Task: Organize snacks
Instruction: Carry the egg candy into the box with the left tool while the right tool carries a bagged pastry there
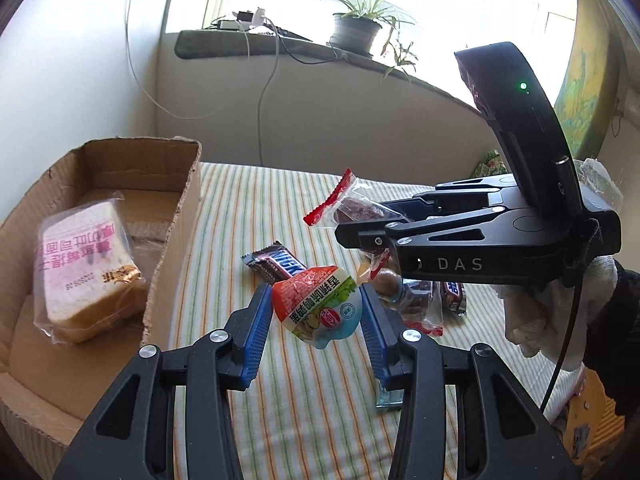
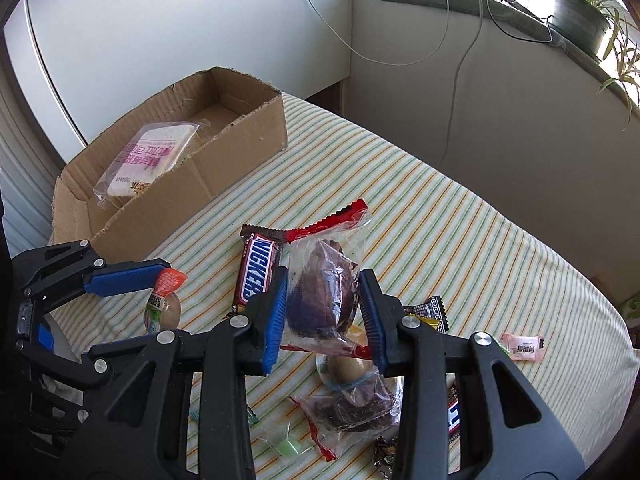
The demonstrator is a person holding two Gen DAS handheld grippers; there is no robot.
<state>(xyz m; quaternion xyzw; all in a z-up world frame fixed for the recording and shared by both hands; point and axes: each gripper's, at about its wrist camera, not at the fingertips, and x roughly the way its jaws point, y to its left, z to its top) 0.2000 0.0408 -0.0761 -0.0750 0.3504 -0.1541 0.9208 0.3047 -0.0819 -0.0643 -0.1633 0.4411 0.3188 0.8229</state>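
My left gripper (image 1: 316, 308) is shut on a jelly cup (image 1: 318, 304) with a red and green lid, held above the striped cloth; it also shows in the right wrist view (image 2: 162, 304). My right gripper (image 2: 324, 308) is shut on a clear bag of dark cake (image 2: 320, 292) with a red top edge, lifted off the cloth; it also shows in the left wrist view (image 1: 352, 204). A cardboard box (image 1: 176, 216) at the left holds a wrapped bread slice (image 1: 84, 268). A Snickers bar (image 2: 256, 272) lies just beyond my right fingers.
Below my right gripper lie a second cake bag (image 2: 352, 404), another jelly cup (image 2: 348, 368), a pink candy (image 2: 522, 346) and small sweets. A windowsill with a potted plant (image 1: 356, 28) and cables runs behind the table. The cloth's far edge (image 2: 460, 172) drops off.
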